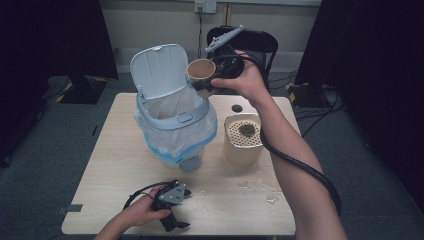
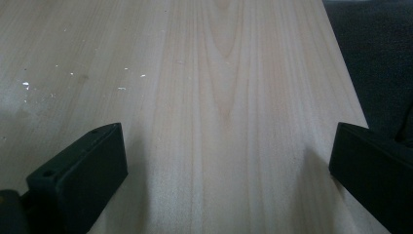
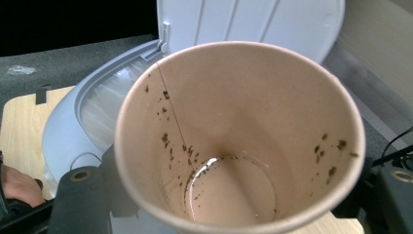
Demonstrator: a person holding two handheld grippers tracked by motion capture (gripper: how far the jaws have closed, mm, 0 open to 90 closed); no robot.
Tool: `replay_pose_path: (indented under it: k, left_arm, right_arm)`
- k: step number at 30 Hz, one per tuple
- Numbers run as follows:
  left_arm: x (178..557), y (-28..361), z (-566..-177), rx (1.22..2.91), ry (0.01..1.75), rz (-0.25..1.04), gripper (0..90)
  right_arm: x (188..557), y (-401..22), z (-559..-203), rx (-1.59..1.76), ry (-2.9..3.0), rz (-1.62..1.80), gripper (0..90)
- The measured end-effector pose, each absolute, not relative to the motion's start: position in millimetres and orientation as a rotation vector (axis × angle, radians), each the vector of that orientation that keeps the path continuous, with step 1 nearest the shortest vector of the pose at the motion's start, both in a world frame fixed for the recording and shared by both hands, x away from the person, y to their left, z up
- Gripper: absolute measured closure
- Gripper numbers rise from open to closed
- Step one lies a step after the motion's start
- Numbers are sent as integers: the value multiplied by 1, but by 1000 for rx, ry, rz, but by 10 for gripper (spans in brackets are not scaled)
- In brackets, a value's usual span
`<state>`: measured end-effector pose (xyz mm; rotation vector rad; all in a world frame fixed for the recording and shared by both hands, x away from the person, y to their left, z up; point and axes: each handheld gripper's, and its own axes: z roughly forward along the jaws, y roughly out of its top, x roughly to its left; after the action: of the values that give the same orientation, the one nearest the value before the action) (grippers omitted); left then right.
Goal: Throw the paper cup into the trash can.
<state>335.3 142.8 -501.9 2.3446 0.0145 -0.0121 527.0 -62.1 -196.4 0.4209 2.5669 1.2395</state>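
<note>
your right gripper [image 1: 206, 86], black with a grey three-cornered plate, holds a tan paper cup [image 3: 238, 131] whose inside is pale brown, speckled with dark flecks. at nine o'clock of it stands a pale grey-blue plastic bin [image 1: 175, 122] with a whitish lid and a clear liner edged blue. at five o'clock sits a cream canister [image 1: 242, 145], its top dotted with holes around a dark clump. the light wood-grain table [image 2: 219, 97] carries white specks. your left gripper [image 1: 172, 207] is black too.
</note>
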Motion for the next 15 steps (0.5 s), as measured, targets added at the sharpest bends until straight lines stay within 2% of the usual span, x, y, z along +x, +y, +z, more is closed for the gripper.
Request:
replay_pose_path:
  k: [15]
  left_arm:
    - [335,143,-502,2343,14,-11,0]
  right_arm:
    - [531,-34,-206,384,2595,1286,262]
